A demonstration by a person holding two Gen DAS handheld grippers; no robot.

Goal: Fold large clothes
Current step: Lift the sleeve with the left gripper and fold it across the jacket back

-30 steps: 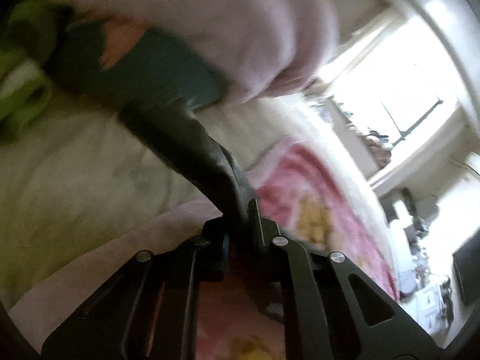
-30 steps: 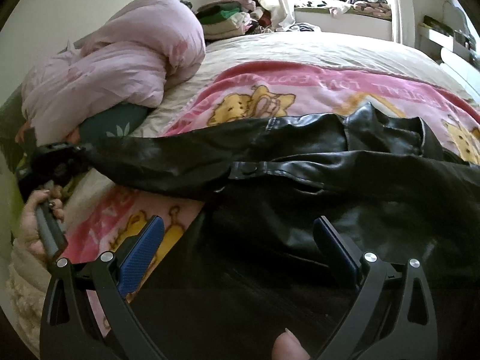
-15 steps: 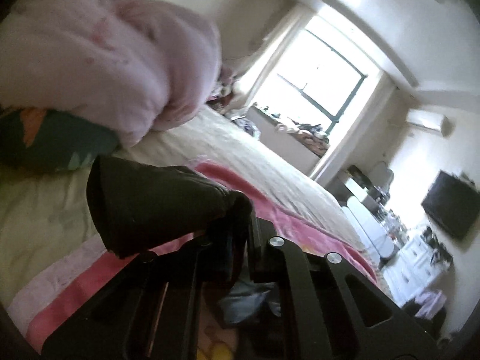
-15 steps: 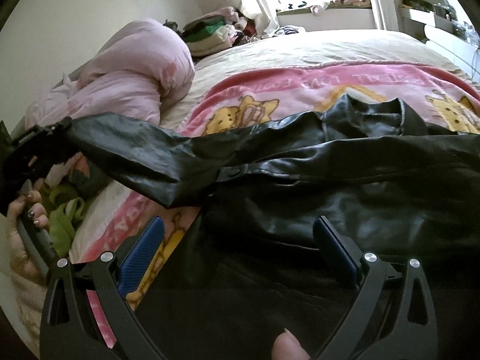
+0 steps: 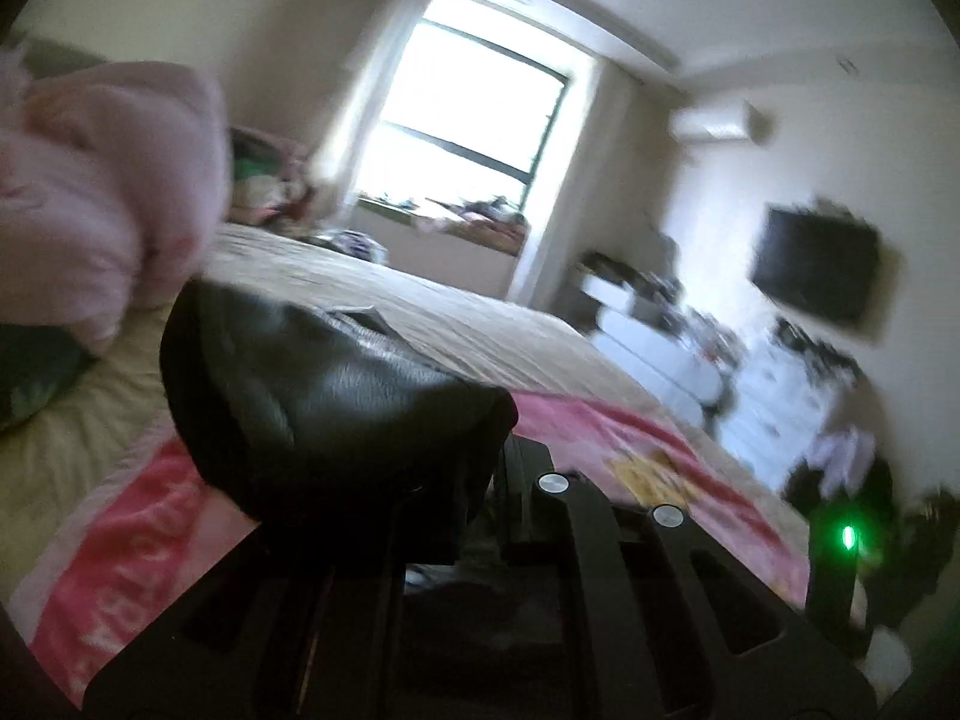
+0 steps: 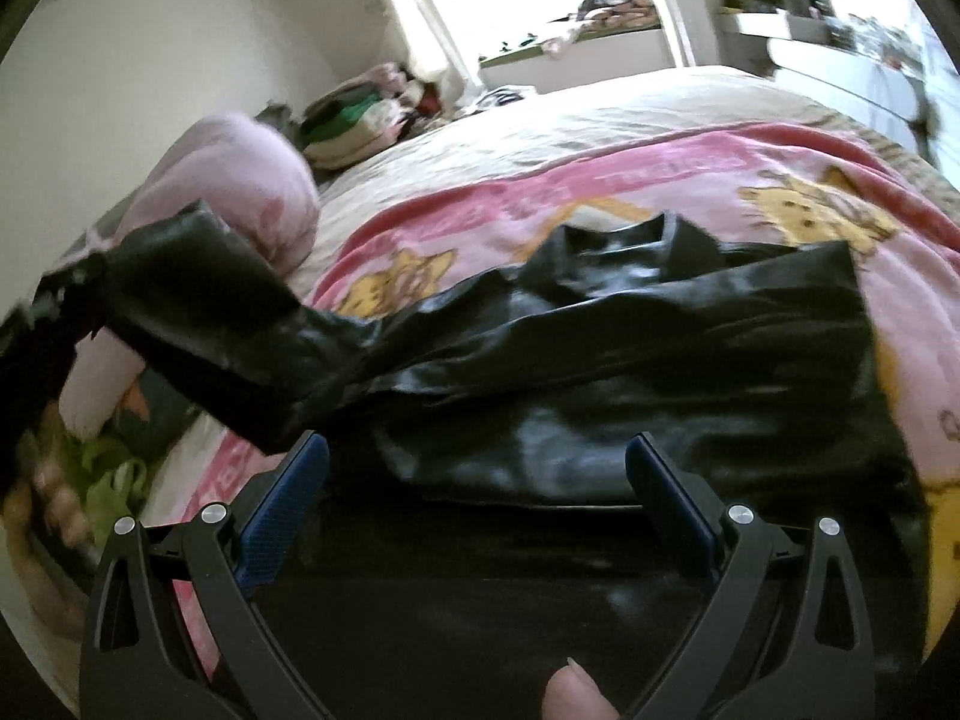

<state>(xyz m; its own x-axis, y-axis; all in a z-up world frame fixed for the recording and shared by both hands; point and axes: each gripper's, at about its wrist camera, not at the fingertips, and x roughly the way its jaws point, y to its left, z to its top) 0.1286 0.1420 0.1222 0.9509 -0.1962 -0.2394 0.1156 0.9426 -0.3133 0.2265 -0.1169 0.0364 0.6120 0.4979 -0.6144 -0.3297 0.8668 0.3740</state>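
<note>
Black leather jacket spread on pink blanket, 1 sleeve lifted leftward

Black skeletal linkage arms with triangular cut-outs and round silver screw heads are seen on the right gripper, whose fingers carry blue textured pads. The same black frame and silver screws are shown on the left gripper.

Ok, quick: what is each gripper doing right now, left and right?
Left gripper: closed on the black jacket sleeve, lifted off the bed.
Right gripper: open, holding nothing, fingers above the jacket body.
</note>
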